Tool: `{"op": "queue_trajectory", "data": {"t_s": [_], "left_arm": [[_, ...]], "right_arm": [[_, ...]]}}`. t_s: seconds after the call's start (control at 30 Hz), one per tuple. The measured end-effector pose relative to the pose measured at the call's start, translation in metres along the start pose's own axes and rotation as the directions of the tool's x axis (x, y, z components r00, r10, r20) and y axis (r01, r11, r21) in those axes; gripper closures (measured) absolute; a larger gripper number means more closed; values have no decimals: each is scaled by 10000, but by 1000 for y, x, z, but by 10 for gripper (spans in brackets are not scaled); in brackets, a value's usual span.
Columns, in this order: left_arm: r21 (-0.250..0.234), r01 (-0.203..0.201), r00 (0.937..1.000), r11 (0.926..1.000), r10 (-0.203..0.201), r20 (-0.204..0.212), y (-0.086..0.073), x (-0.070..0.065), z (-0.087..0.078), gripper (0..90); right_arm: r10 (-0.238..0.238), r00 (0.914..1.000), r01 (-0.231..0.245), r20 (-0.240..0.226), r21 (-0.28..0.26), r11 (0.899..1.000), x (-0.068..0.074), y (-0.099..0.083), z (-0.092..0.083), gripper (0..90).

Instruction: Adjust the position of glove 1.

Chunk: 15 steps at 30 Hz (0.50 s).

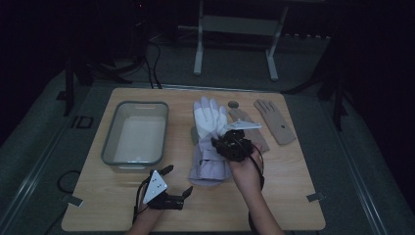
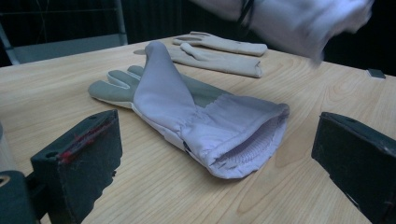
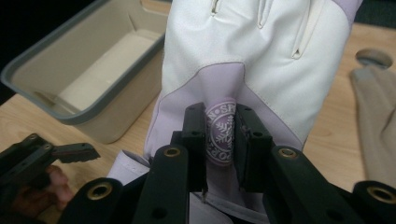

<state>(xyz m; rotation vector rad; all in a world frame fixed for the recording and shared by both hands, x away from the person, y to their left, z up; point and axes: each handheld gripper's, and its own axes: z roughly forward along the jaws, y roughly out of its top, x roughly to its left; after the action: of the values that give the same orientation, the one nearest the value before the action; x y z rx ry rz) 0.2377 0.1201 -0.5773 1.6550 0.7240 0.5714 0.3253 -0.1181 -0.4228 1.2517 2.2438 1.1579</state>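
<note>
Right gripper [image 3: 219,144] pinches the white glove [image 3: 243,56] lifted mid-table, fingers toward the far edge. Bin [image 1: 135,134] lies left. Left gripper [image 1: 177,182] idles wide open, empty, near edge.

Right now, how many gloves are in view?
4. A white-and-lilac glove hangs pinched by the right gripper; a matching glove lies on the table beneath it; a near beige glove lies beside them, a far beige glove farther right. None seems hidden.
</note>
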Motion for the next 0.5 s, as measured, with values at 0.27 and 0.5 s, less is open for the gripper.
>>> {"op": "queue_trajectory", "data": {"t_s": [0.27,0.5], "left_arm": [[24,-13,10000,10000,13,20,0,0,0,21],[23,-9,10000,10000,9,44,0,0,0,21]], "right_arm": [[546,9985,-547,23,395,9977,5,-8,28,761],[887,9955,-917,342,1015,9906,0,-19,60,760]]}}
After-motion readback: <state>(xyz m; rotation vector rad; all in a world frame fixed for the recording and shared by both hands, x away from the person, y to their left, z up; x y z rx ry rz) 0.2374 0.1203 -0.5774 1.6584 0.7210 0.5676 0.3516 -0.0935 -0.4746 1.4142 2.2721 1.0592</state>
